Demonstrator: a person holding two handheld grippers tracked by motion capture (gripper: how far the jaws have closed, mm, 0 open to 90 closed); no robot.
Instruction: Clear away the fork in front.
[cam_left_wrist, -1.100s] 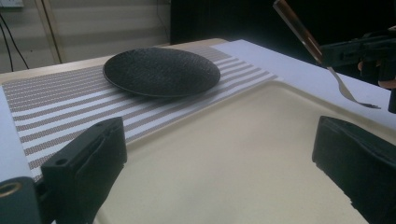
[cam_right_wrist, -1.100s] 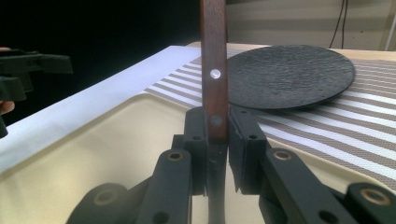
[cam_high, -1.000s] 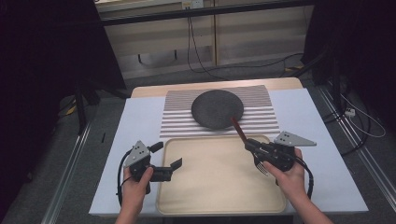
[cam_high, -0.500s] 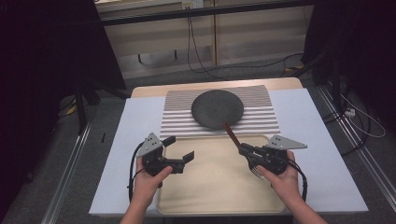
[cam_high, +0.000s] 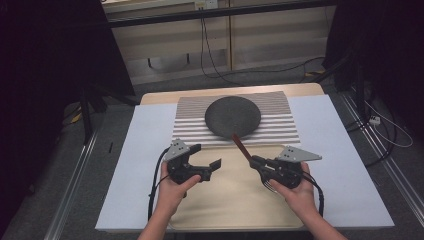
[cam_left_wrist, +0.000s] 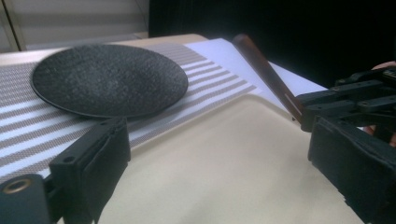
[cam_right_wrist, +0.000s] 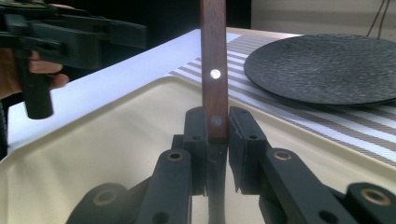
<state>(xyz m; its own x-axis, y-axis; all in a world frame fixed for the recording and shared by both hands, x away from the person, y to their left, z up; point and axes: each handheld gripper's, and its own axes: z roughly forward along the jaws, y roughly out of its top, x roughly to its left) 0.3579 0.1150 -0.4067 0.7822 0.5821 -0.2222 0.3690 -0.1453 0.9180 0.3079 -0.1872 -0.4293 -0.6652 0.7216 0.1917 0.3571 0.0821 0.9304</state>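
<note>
My right gripper (cam_high: 256, 161) is shut on a utensil's brown wooden handle (cam_high: 240, 144), which slants up and away toward a round dark plate (cam_high: 233, 116). In the right gripper view the jaws (cam_right_wrist: 216, 126) clamp the riveted handle (cam_right_wrist: 214, 56) near its lower end, and the utensil's working end is hidden behind them. My left gripper (cam_high: 206, 156) is open over the left part of a beige tray (cam_high: 225, 210) with nothing between its jaws. In the left gripper view its jaws (cam_left_wrist: 219, 140) stand wide apart, with the plate (cam_left_wrist: 109, 77) ahead and the handle (cam_left_wrist: 266, 70) at the right.
The plate sits on a striped placemat (cam_high: 285, 127) behind the tray, and both lie on a white sheet (cam_high: 135, 165) over the table. Cables trail across the floor beyond the table's far edge. A dark stand (cam_high: 87, 110) is at the left.
Both hands have moved inward over the tray, the left gripper to the right and the right gripper to the left with the handle still in it.
</note>
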